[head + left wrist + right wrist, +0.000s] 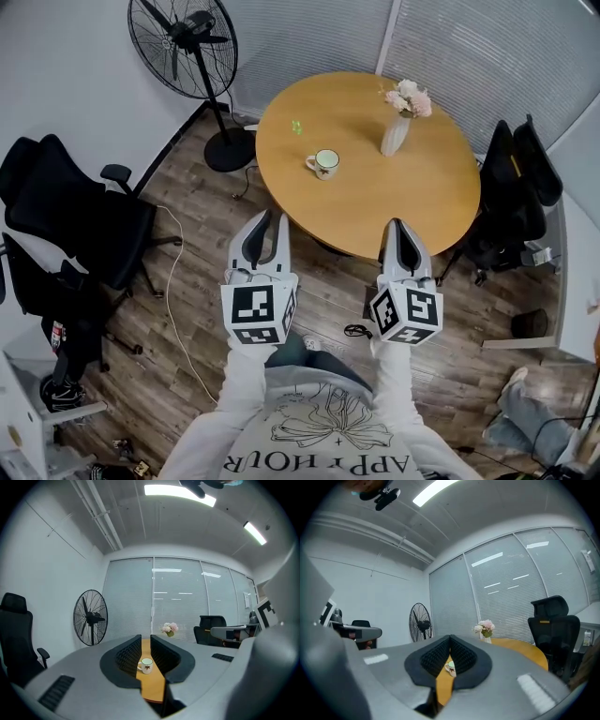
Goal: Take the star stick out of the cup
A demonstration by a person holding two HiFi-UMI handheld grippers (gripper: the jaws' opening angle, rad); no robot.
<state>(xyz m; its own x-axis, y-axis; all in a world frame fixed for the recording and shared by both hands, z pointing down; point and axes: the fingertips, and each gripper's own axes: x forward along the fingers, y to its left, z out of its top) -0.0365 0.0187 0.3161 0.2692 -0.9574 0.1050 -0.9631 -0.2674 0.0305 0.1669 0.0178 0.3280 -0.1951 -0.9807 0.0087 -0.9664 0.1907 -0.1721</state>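
Note:
A white cup [323, 163] with a handle stands on the round wooden table [422, 206], left of the middle. Seen through the left gripper view, the cup [146, 665] bears a dark star print, and I cannot make out a stick in it. A small green object [296, 126] lies on the table beyond the cup. My left gripper [273, 221] hovers over the floor short of the table's near edge, jaws a little apart and empty [146, 638]. My right gripper [395, 224] is level beside it, tips together, nothing held [450, 637].
A white vase of pink flowers [398, 127] stands right of the cup. A standing fan [187, 42] is at the back left. Black office chairs sit at the left [75, 216] and right [516, 187]. Cables lie on the wooden floor [178, 309].

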